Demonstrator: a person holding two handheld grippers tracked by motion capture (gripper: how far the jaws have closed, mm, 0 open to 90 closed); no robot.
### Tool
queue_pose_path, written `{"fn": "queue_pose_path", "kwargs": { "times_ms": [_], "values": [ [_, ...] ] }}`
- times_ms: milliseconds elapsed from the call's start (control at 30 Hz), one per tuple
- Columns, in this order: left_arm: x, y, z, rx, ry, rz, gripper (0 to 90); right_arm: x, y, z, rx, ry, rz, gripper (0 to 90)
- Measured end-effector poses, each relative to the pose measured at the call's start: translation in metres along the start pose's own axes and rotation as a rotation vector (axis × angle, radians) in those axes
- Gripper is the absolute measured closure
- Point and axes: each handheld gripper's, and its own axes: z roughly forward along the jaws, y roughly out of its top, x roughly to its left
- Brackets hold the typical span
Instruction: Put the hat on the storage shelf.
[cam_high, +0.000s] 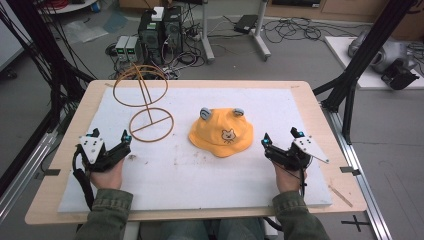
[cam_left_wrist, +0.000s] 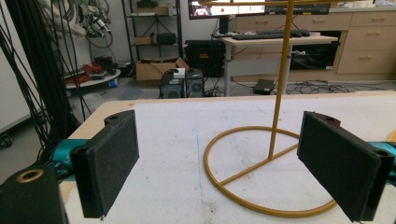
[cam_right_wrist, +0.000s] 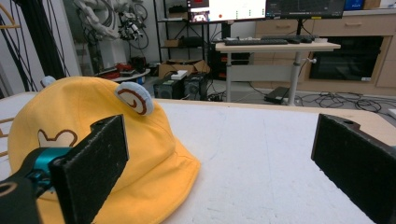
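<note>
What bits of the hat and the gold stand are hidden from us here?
- Yellow hat: in the right tongs view, the left jaw covers part of its bear face, and the picture's left edge cuts off its brim.
- Gold wire stand: in the left tongs view, the top edge cuts off its upper ring.
- Bear face: too small in the high view for details.

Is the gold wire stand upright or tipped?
Upright: the wire stand sits with its ring base flat on the white mat, pole vertical.

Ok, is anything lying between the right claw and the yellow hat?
No. In the high view, bare white mat separates the open right claw from the yellow hat. The right gripper view shows the hat's brim just ahead of one jaw, untouched.
</note>
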Motion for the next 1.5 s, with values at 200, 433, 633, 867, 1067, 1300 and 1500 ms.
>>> {"fn": "queue_pose_path", "kwargs": {
  "times_ms": [200,433,633,867,1067,1300,1500],
  "values": [
    [0.001,0.001,-0.001,0.003,0.001,0.000,13.0,0.001,0.001,-0.001,-0.003,0.006,0.004,3.5],
    [0.000,0.001,-0.001,0.002,-0.003,0.001,13.1,0.001,0.001,-0.001,-0.006,0.010,0.004,3.6],
    [-0.001,0.001,0.000,0.003,-0.002,0.000,13.1,0.000,0.001,-0.001,-0.008,0.019,0.022,3.6],
    [0.000,0.000,-0.002,0.000,-0.008,-0.003,13.1,0.006,0.011,0.000,-0.045,0.058,0.035,3.5],
    [0.003,0.000,-0.005,0.002,-0.003,0.000,13.1,0.019,0.024,0.007,-0.066,0.108,0.038,3.5],
    [0.009,-0.001,-0.009,0.006,0.012,-0.008,13.1,0.041,0.034,0.027,-0.028,0.184,0.006,3.5],
    [0.014,-0.001,-0.011,0.005,0.020,-0.031,13.1,0.066,0.031,0.051,0.060,0.242,-0.003,3.5]
  ]
}}
